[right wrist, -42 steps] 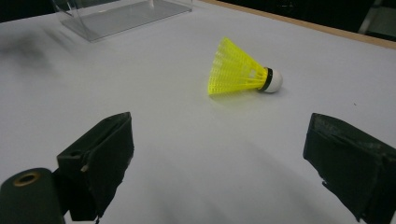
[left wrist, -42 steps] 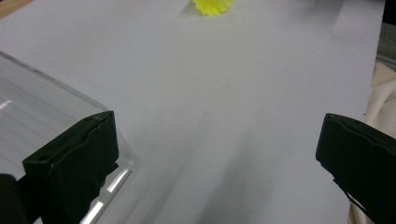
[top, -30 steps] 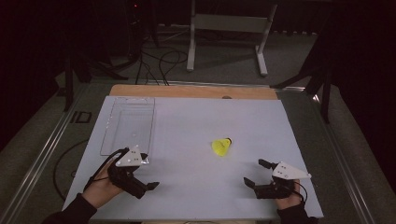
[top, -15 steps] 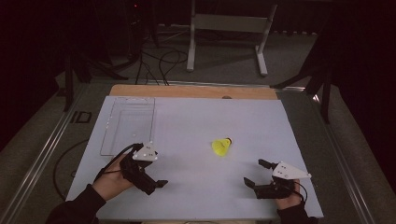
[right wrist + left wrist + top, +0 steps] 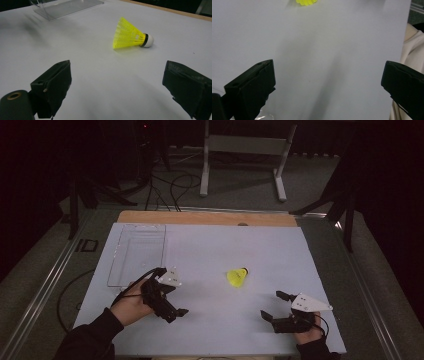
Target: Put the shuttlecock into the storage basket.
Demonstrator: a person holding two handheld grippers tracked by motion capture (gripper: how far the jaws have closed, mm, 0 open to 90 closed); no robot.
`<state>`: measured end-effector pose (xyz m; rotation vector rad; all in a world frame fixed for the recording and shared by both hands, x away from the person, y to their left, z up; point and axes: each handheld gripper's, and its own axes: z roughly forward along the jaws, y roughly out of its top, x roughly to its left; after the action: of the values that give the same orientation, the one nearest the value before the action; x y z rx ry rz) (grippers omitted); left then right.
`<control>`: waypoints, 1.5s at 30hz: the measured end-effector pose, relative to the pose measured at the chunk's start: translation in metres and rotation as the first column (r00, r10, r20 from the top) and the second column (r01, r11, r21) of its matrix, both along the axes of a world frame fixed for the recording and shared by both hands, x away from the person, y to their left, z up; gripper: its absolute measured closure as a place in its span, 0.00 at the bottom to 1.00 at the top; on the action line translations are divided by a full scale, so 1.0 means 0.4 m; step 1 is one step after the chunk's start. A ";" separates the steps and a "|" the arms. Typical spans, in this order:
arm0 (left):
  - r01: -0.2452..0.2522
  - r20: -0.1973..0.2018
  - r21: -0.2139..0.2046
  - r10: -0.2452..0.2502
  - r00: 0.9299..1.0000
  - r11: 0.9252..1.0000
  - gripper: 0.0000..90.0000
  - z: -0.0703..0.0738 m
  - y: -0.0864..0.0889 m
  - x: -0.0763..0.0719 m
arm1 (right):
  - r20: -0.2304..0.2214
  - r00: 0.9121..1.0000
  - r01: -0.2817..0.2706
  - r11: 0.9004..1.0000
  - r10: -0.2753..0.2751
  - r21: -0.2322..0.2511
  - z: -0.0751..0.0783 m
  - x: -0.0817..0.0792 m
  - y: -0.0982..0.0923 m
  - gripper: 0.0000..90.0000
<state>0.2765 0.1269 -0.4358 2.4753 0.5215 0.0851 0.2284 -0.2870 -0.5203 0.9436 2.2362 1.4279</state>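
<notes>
A yellow shuttlecock (image 5: 237,276) with a white cork tip lies on its side near the middle of the white table (image 5: 210,245). My left gripper (image 5: 178,300) hovers to its left, open, nothing between the jaws. In the left gripper view the shuttlecock (image 5: 306,2) sits at the top edge, well ahead of the left gripper (image 5: 329,72). My right gripper (image 5: 270,305) rests near the front right, open and empty. In the right gripper view the shuttlecock (image 5: 130,35) lies ahead of the right gripper (image 5: 117,75), cork pointing right.
A clear plastic tray (image 5: 137,255) stands at the left rear of the table, also seen as the tray (image 5: 65,7) in the right gripper view. A wooden strip (image 5: 205,217) runs along the far edge. A light sleeve (image 5: 412,45) shows at the right of the left gripper view.
My left gripper has moved to the right and a little forward, towards the shuttlecock. The right gripper and the shuttlecock have stayed put.
</notes>
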 end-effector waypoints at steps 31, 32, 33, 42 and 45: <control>0.060 -0.020 0.041 -0.059 0.998 0.997 0.00 0.018 -0.118 0.073 | -0.007 1.000 -0.009 1.000 0.009 -0.003 0.000 0.001 0.001 0.10; 0.057 -0.019 0.039 -0.056 0.998 0.998 0.00 0.019 -0.122 0.076 | -0.006 1.000 -0.009 1.000 0.009 -0.003 0.000 0.001 0.000 0.10; 0.057 -0.025 0.035 -0.056 0.998 0.998 0.00 0.020 -0.127 0.080 | -0.006 1.000 -0.009 1.000 0.009 -0.003 0.000 0.001 0.000 0.10; 0.043 -0.012 0.029 -0.042 0.999 0.999 0.00 0.026 -0.162 0.102 | -0.011 1.000 -0.011 1.000 0.011 0.000 0.000 0.000 0.001 0.10; 0.035 -0.006 0.034 -0.034 0.999 0.999 0.00 0.030 -0.174 0.109 | -0.011 1.000 -0.012 1.000 0.012 0.000 0.001 0.000 0.001 0.10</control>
<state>0.3202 0.0574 -0.4237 2.5171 0.4835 0.0734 0.2282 -0.2866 -0.5200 0.9419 2.2536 1.4314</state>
